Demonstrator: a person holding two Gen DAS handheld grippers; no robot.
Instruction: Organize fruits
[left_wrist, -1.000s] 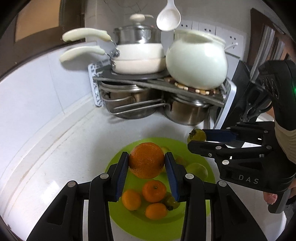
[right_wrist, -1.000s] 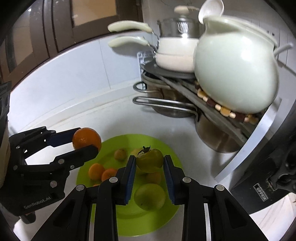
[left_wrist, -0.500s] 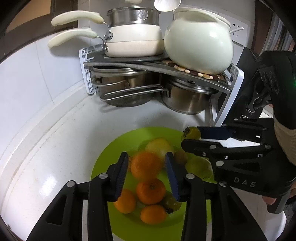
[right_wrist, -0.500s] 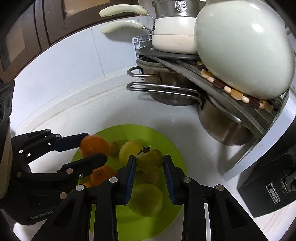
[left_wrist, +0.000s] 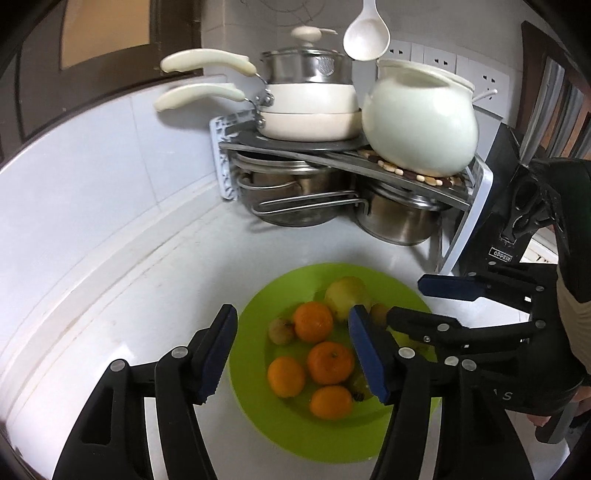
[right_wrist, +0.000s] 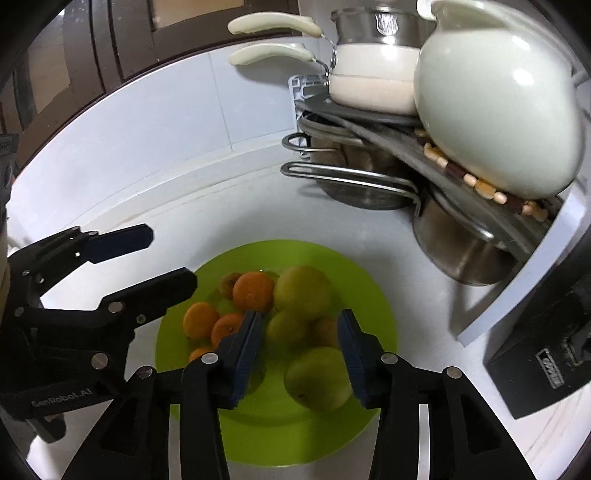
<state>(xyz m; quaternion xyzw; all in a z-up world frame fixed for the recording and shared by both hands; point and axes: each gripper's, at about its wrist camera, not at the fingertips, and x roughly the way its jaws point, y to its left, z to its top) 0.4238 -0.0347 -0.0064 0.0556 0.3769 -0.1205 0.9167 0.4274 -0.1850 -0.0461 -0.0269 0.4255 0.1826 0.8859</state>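
Lying beneath both gaping hand-held grippers (left_wrist: 295, 350), plated fruits (left_wrist: 313, 321).

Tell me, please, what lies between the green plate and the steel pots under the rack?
Only bare white counter lies between the green plate and the steel pots; the left wrist view shows it, and the right wrist view agrees.

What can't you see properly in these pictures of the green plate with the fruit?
- Left wrist view: the small dark-stemmed fruit on the green plate is half hidden behind a finger of the left gripper.
- Right wrist view: the lowest orange peeks out behind a finger of the right gripper.
- Right wrist view: the white pot is cut off by the top edge.
- Left wrist view: the ladle handle leaves the frame.
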